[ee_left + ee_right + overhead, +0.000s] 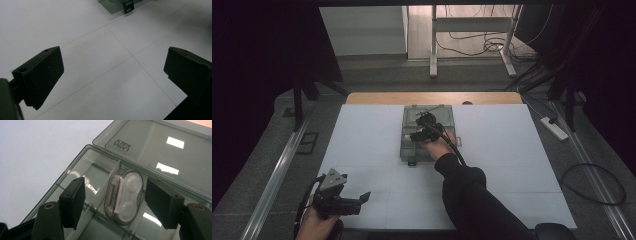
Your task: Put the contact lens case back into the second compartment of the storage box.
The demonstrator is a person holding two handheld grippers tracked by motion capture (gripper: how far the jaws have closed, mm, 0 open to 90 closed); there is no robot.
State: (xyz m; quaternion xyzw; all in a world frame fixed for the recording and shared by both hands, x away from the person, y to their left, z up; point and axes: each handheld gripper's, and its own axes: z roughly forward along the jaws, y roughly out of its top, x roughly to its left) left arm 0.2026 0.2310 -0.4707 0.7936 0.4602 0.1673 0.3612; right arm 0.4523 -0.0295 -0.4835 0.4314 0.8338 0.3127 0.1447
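1. High view: a white table [492, 150] stands in a dark room. My right gripper [424, 131] is over the clear box [409, 150] at mid-table, and my left gripper [344, 202] is near the front edge.
2. Left gripper view: its jaws are spread wide over bare table, with the box's latch [128, 7] cut off at the top.
3. Right gripper view: the jaws gape around the small white case [124, 195] without touching it. The case leans on a divider [107, 185], so I judge that closing unevenly could tip it. Glare hides the box's floor.
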